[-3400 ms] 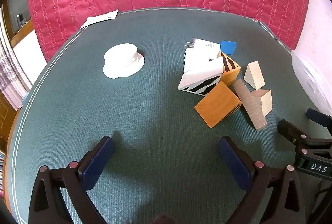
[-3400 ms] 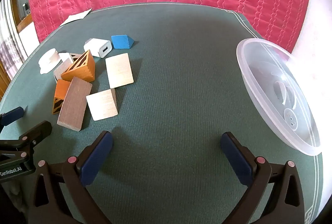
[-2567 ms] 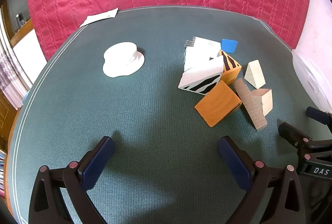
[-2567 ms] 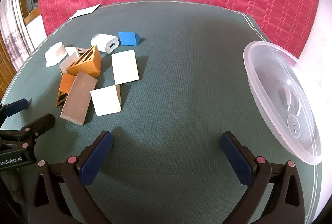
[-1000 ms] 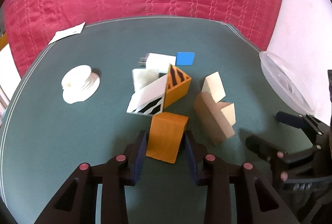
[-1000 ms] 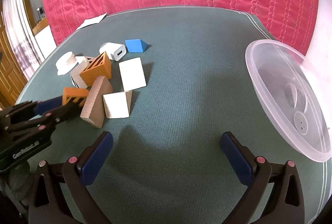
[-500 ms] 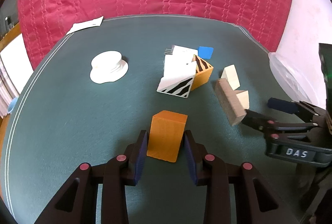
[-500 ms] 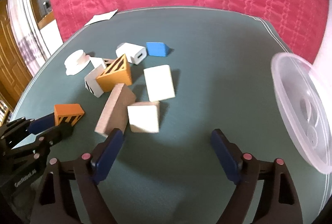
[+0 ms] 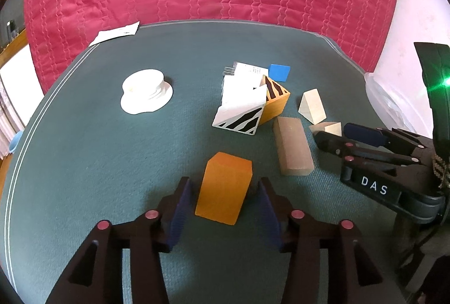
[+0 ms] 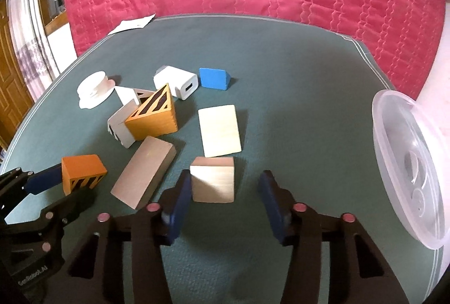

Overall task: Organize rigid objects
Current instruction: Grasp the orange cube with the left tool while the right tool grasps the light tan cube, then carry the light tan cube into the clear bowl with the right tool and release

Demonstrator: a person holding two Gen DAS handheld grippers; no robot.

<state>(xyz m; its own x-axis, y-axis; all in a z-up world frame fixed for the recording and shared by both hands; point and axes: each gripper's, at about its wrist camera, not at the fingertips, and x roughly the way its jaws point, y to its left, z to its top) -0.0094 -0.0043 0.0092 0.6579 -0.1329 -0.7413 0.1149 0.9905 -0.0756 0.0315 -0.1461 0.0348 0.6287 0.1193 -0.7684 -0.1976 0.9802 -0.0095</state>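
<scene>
While the left hand-held gripper [image 9: 223,201] straddles the orange block [image 9: 224,191] on the green bench [image 9: 92,152], its pads sit just beside the block's sides, a sliver of gap showing; the right hand-held gripper [image 10: 225,198] stands wider around the pale wooden wedge [image 10: 213,179], left pad touching it, right pad apart; the long tan block [image 10: 143,176] lies just beside.
</scene>
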